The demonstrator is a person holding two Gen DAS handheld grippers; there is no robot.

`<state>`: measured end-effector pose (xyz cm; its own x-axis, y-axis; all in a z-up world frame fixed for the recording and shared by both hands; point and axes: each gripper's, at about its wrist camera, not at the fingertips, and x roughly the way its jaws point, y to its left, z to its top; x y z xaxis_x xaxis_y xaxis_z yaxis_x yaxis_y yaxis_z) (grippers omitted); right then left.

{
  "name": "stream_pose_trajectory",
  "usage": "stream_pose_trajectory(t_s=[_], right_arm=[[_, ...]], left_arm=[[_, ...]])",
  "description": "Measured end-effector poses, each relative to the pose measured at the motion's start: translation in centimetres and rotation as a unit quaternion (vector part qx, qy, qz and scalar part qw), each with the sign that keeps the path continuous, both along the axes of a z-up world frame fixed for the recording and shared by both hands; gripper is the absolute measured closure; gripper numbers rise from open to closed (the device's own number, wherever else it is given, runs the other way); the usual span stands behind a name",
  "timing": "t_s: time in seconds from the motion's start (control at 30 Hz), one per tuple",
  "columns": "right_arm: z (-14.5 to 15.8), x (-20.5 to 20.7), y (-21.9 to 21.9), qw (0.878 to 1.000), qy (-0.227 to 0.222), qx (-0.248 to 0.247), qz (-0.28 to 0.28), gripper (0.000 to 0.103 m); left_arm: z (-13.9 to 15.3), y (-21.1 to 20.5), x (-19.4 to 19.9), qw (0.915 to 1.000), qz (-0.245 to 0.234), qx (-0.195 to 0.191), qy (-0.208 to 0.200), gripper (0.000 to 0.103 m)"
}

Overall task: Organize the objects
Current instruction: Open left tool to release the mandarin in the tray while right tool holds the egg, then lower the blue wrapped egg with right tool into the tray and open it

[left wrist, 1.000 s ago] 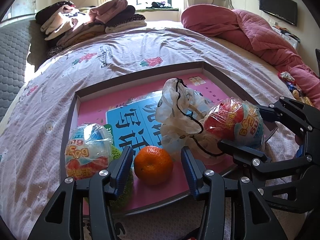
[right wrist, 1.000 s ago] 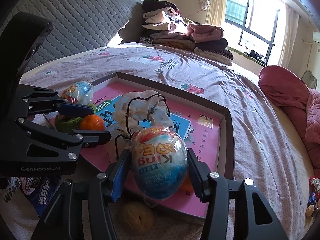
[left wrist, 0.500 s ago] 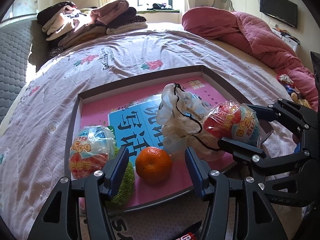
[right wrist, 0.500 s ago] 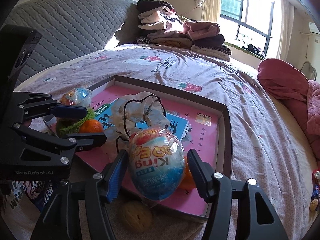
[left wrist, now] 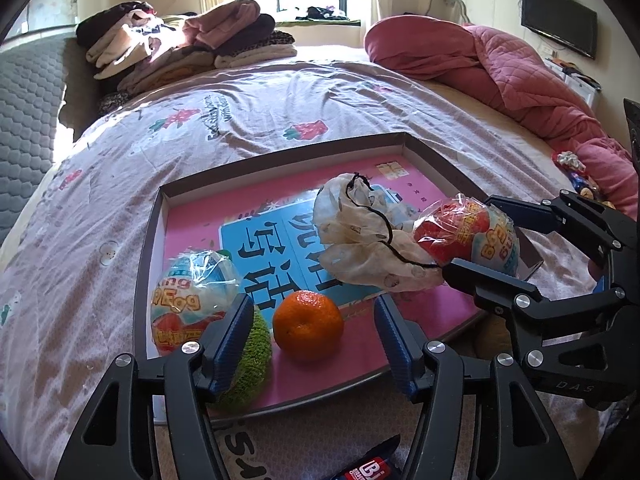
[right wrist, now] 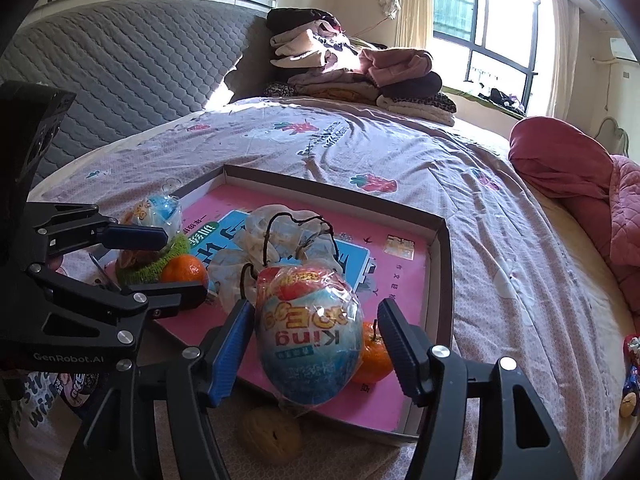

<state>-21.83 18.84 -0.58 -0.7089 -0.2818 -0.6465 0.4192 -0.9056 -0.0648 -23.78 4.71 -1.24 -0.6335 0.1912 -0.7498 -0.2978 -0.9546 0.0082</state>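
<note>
Orange point(left wrist: 308, 324) between opening left fingers point(left wrist: 232, 344), untouched; egg point(right wrist: 310, 336) between opening right fingers point(right wrist: 236, 342).

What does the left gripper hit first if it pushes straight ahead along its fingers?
Most likely the orange: it sits in the tray centred ahead of the left gripper, whose jaws are opening with no pad touching it. The green knitted piece hugs the left finger and could brush first; depth is unclear.

Open pink floor at the tray's point(left wrist: 154, 240) far half (crumpled bag point(left wrist: 360, 236) mid-tray), near edge crowded.
</note>
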Motion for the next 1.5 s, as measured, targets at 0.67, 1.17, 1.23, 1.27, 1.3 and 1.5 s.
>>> stream_pose_trajectory(t_s=[0.67, 1.17, 1.23, 1.27, 1.3, 1.5], right_arm=[[-0.7, 0.1, -0.9, 1.000, -0.005, 0.016, 0.012, 0.038], [-0.2, 0.3, -0.7, 1.000, 0.010, 0.018, 0.006, 0.038], [-0.1, 0.3, -0.6, 1.000, 0.010, 0.016, 0.003, 0.038], [-0.1, 0.3, -0.5, 1.000, 0.011, 0.016, 0.001, 0.038], [0.0, 0.3, -0.5, 1.000, 0.012, 0.015, -0.001, 0.038], [0.6, 0.5, -0.3, 1.000, 0.018, 0.012, -0.003, 0.038]], left_arm=[[0.4, -0.2, 0.3, 1.0000, 0.004, 0.001, 0.003, 0.038], [1.0, -0.5, 0.5, 0.9999, 0.009, 0.003, 0.007, 0.038], [1.2, -0.5, 0.5, 0.9999, 0.010, 0.004, 0.009, 0.038], [1.3, -0.5, 0.5, 0.9999, 0.011, 0.005, 0.010, 0.038], [1.4, -0.5, 0.6, 0.9999, 0.011, 0.005, 0.011, 0.038], [1.8, -0.8, 0.8, 0.9997, 0.017, 0.009, 0.015, 0.038]])
